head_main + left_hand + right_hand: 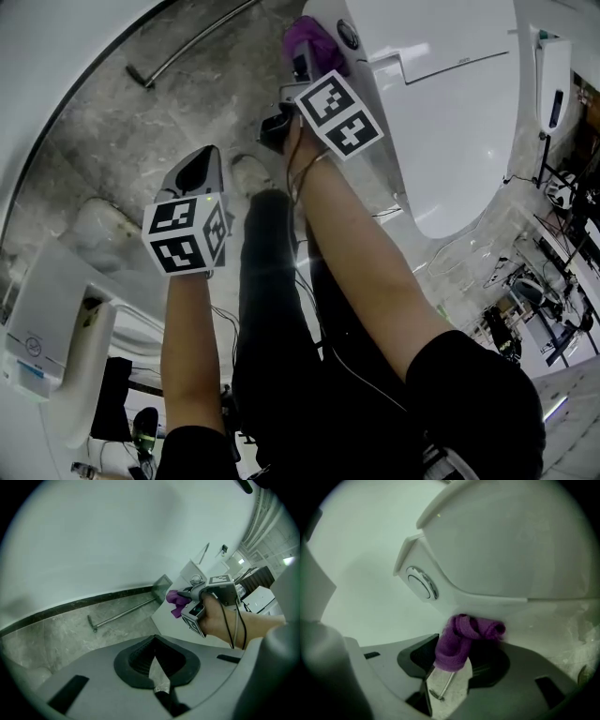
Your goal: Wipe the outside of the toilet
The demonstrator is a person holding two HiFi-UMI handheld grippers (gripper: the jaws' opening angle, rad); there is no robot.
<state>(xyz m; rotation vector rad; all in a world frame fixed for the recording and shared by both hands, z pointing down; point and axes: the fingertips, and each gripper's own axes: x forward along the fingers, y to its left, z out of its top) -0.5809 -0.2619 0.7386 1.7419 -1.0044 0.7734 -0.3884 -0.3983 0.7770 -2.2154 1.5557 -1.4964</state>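
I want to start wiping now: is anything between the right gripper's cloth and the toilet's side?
Nothing visible. The purple cloth in the right gripper meets the toilet shell just below its round chrome button. The left gripper hangs empty, well off to the side.

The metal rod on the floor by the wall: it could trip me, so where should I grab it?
Grip the metal rod mid-shaft, coming down from above with the jaws across it. It lies flat on the floor, and the shaft is straight and bare there; the short crosspiece at one end would probably twist in the grip.
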